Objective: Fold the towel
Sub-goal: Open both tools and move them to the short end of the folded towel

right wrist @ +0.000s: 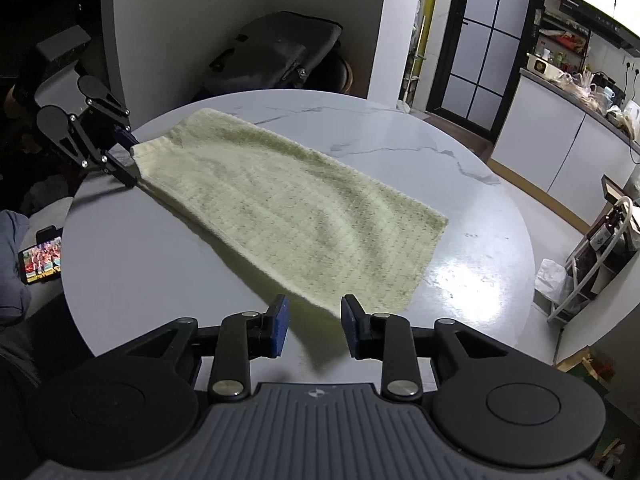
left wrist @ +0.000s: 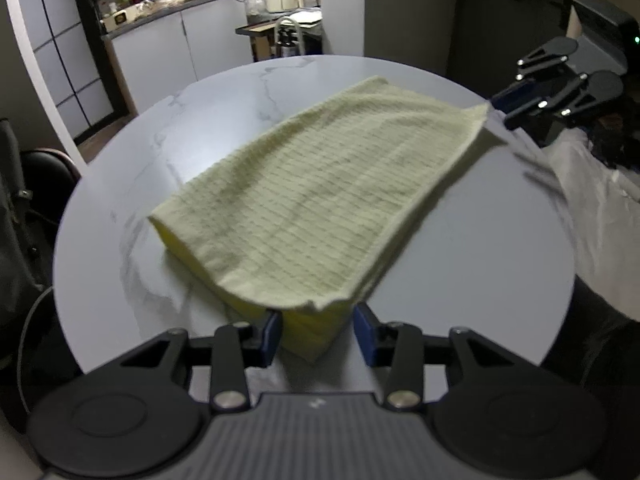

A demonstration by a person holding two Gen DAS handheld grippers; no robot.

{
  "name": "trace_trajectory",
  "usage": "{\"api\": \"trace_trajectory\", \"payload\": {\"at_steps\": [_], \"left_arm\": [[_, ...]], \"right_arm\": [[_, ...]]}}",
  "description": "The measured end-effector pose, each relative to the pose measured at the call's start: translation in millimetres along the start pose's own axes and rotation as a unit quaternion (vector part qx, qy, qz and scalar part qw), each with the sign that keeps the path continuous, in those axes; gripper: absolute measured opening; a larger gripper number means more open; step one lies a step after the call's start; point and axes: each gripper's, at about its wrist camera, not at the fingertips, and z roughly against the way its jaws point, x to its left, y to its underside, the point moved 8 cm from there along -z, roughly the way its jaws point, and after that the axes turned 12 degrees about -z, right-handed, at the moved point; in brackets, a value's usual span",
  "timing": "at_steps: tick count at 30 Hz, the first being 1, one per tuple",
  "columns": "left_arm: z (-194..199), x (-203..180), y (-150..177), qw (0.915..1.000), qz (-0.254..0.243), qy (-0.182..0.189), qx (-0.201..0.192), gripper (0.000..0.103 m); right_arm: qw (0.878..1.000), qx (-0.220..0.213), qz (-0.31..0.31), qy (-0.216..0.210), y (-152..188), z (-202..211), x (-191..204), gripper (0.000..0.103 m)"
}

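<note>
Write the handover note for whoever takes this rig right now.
Left hand-held gripper: the folded end of the towel sits between its jaws; whether the pads are pinching it is unclear.
Right hand-held gripper: open and empty, just short of the towel's other end.
Towel: lies as a long layered strip across the round table.
Done: at least one fold, since stacked layers show at the left end.
Left: probably bring one end over the other to shorten the strip, then smooth it flat.
</note>
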Motion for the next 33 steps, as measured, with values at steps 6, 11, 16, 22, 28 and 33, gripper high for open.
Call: {"api": "trace_trajectory", "payload": {"at_steps": [6,11,16,22,28,33], "left_arm": [[0,-2,0,0.9999,0.010,0.003,-0.003,0.041],[1,-1,0,0.9996,0.025,0.015,-0.004,0.041],[4,-11,-1,0.9992,0.022,0.032,-0.013,0.041],[6,-23,-2,0.9987,0.017,0.044,-0.021,0.041],[6,-35,-4,0.9986,-0.001,0.049,-0.020,0.042],[2,-51,-12,0.9978,-0.024,0.059,-0.019,0.044]], "right_arm": [[1.000,0.004,0.004,-0.019,3,-11,14,0.032],[0.999,0.004,0.008,-0.032,2,-14,24,0.032],[0.999,0.008,0.005,-0.031,3,-19,28,0.032],[0.999,0.012,0.007,-0.033,6,-21,35,0.032],[0.999,0.014,0.011,-0.036,7,-21,44,0.032],[0.999,0.015,0.014,-0.031,8,-21,48,0.032]]}}
